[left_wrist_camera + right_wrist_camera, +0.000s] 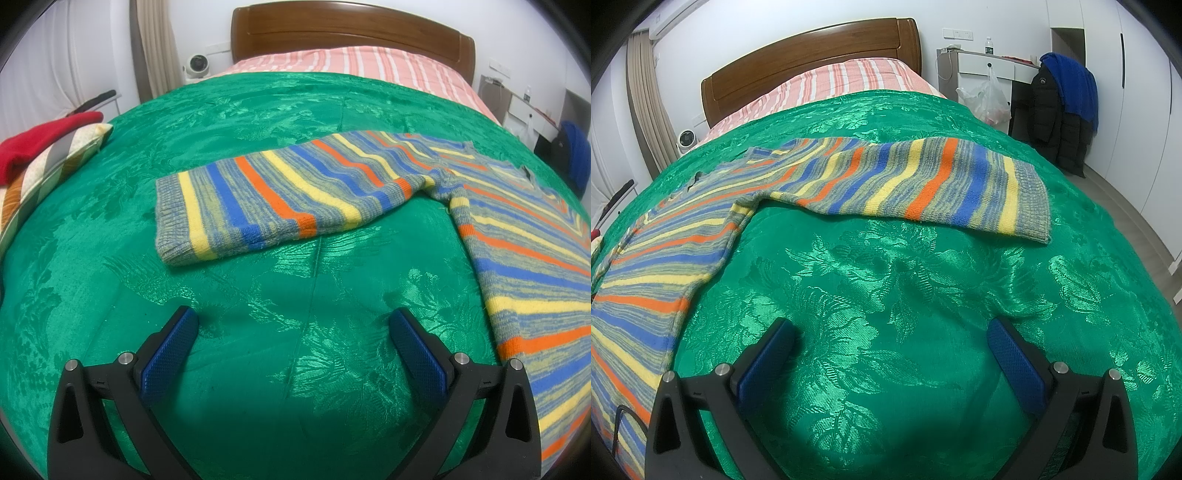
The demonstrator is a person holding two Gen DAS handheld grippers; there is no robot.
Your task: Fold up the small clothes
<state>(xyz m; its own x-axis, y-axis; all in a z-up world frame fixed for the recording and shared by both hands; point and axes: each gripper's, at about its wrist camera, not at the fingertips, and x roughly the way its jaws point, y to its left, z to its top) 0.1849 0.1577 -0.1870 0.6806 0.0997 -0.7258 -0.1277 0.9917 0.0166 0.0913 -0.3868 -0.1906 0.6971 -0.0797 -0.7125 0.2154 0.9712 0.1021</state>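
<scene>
- While spread flat on the green bed cover (pixel 258 369), striped sweater (pixel 280 192) with both sleeves stuck out sideways.
- Left sleeve (pixel 258 206) lying long across the bed, side to side, cuff end pointing to the left edge.
- Right sleeve (pixel 923 184) lying long the other way, cuff (pixel 1030 203) pointing to the right edge.
- Sweater body running long from the neck, up near the headboard (pixel 351 33), down toward the foot of the bed.
- Bands of blue, orange, yellow and grey going across each sleeve.
- Left tongs (pixel 293 332) wide apart, gripping nothing, above bare green cover, just left of the sweater body and nearer than the left sleeve.
- Right tongs (pixel 892 343) wide apart too, gripping nothing, above bare cover, just right of the sweater body and nearer than the right sleeve.
- Neither pair touching the sweater.
- Pink striped sheet (pixel 369 62) past the green cover.
- Red cloth (pixel 40 140) on a pillow (pixel 55 166) at the far left.
- Dark coat (pixel 1060 122) and blue cloth (pixel 1075 85) hanging by a white cabinet (pixel 990 62).
</scene>
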